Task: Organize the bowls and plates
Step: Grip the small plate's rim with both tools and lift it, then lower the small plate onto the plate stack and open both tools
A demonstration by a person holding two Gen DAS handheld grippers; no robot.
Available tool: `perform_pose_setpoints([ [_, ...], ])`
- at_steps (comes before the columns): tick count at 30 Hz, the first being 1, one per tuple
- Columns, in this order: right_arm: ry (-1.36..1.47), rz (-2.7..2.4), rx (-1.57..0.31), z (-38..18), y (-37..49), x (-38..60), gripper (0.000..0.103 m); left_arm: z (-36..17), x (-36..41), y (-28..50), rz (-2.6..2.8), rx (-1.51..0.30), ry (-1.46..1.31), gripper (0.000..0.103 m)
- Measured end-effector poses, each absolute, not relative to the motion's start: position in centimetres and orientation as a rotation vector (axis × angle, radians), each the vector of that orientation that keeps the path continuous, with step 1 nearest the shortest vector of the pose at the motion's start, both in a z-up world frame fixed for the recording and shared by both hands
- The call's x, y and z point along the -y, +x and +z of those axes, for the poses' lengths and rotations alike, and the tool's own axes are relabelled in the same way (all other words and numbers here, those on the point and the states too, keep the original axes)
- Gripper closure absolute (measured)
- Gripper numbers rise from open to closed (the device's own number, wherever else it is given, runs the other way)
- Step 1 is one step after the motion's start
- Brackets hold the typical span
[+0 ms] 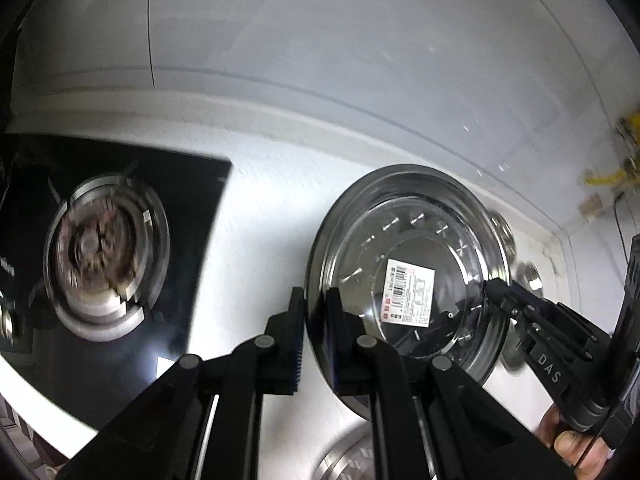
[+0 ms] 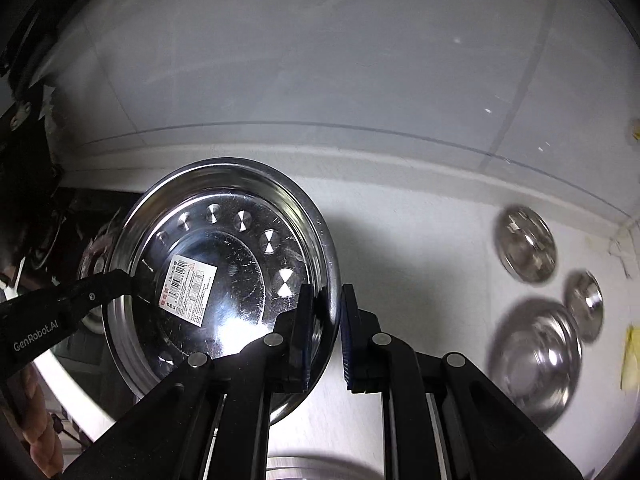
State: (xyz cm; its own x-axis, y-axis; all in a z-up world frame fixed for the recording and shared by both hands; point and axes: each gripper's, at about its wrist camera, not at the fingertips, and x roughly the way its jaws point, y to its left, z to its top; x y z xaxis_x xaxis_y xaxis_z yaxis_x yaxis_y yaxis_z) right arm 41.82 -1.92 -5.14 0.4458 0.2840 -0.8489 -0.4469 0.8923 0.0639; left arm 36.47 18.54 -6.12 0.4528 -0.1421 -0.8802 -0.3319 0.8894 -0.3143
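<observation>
Together both grippers (left [image 1: 314, 332], right [image 2: 326, 338]) pinch plate [image 2: 224, 264] rim.

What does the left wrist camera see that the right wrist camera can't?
Only the left wrist view shows the whole gas burner on the black stovetop, plus something yellow at the far right, too blurred to name.

Only the right wrist view shows three steel bowls spread out on the white counter, and a yellow item at the edge.

Both show the shiny steel plate with a barcode sticker, gripped at opposite rims by the left tool and the right tool.
</observation>
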Motion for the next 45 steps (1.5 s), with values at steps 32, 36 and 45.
perform_pose_setpoints([
  [32,-0.067,0.423,-1.207,-17.3,25.6,19.8,0.092,-17.8,-4.3,20.1,-0.046,-1.308,-0.492,0.094],
  [36,-0.091,0.454,-1.189,-17.5,25.7,19.7,0.092,-18.2,-4.2,20.4,-0.031,-1.303,-0.497,0.095],
  [45,-0.098,0.496,-1.170,-17.5,26.0,20.7,0.092,-17.7,-3.8,20.7,0.027,-1.265,-0.450,0.092],
])
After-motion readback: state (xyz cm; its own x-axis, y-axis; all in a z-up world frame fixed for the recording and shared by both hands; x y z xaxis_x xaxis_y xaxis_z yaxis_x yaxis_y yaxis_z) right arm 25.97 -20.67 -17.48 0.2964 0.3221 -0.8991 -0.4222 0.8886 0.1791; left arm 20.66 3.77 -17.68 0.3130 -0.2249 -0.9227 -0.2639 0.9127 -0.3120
